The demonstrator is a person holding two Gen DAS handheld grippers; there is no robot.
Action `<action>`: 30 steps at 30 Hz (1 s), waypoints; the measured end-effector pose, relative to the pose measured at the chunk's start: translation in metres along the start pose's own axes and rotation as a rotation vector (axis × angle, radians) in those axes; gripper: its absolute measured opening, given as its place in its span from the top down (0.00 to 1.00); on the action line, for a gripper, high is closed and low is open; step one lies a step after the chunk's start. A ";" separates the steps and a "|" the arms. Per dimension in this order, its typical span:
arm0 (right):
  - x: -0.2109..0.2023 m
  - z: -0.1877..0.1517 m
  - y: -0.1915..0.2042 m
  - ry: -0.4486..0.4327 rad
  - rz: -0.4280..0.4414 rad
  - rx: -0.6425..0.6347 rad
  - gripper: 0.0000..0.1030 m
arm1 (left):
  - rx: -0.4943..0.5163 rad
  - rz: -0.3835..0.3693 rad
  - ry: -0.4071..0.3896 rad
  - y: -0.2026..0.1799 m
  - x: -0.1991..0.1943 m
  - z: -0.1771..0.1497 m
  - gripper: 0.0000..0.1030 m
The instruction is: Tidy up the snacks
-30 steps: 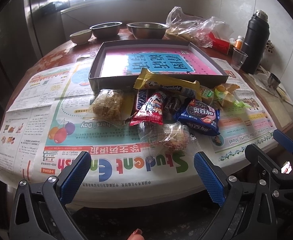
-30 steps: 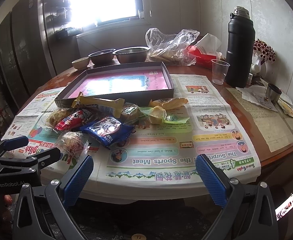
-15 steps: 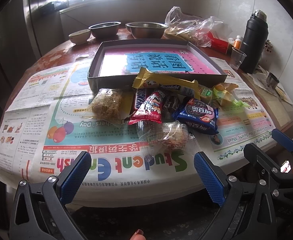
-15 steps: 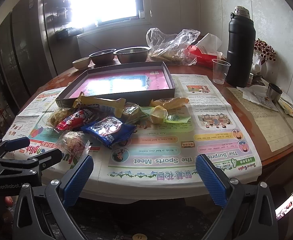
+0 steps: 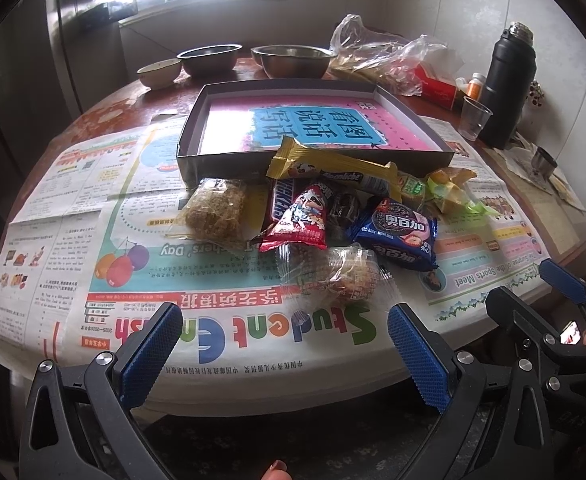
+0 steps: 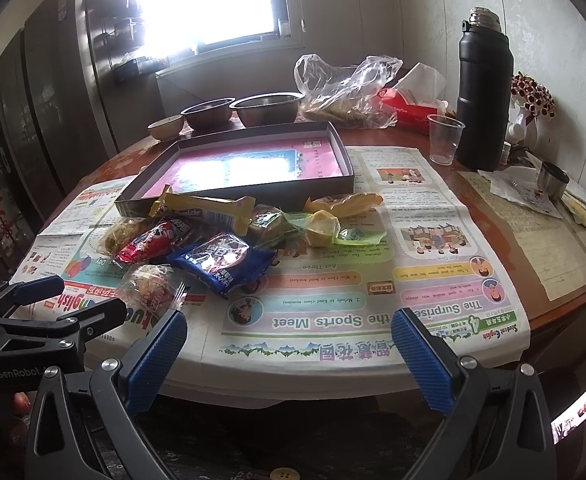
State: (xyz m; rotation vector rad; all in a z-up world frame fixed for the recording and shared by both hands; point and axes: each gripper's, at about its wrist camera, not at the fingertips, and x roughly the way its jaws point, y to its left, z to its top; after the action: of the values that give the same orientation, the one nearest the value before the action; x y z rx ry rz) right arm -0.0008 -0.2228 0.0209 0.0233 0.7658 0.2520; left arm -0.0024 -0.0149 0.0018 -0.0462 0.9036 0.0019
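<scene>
A heap of wrapped snacks [image 5: 333, 216] is seen on the newspaper-covered round table [image 5: 73, 184], touching the near wall of the shallow dark cardboard box [image 5: 221, 162] at 12 o'clock. The left gripper [image 5: 285, 344] and right gripper [image 6: 289, 344] are held wide apart, empty, at the table's edge.

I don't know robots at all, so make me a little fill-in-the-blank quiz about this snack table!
1. The snacks lie in a pile on a ____ spread over the table.
2. The shallow box behind the pile holds ____ snacks so far.
3. The tall black flask stands beside a clear plastic ____.
4. The fingers of both the left gripper and the right gripper are ____ and grip nothing.

Missing words: newspaper; no; cup; open
</scene>
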 end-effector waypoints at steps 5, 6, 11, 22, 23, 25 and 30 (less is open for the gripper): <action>0.001 0.001 0.001 0.001 0.011 0.002 0.00 | -0.006 -0.006 0.005 0.004 0.002 0.001 0.01; 0.002 0.001 0.001 0.002 0.013 0.001 0.00 | -0.008 -0.008 0.007 0.005 0.003 0.002 0.01; 0.003 0.001 0.004 0.006 0.026 0.001 0.00 | -0.015 -0.013 0.003 0.009 0.003 0.002 0.01; 0.011 0.006 0.009 0.020 0.061 -0.016 0.00 | -0.072 -0.025 -0.001 0.036 0.004 0.007 0.01; 0.013 0.006 0.010 0.020 0.064 -0.019 0.00 | -0.085 -0.020 -0.001 0.042 0.005 0.008 0.01; 0.016 0.008 0.012 0.024 0.074 -0.026 0.00 | -0.103 -0.012 0.001 0.051 0.006 0.009 0.01; 0.025 0.010 0.022 0.049 0.108 -0.045 0.00 | -0.132 0.010 0.021 0.071 0.015 0.010 0.01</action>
State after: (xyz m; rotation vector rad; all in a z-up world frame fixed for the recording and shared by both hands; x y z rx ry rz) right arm 0.0186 -0.1946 0.0131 0.0162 0.8082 0.3739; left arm 0.0129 0.0566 -0.0069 -0.1655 0.9234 0.0703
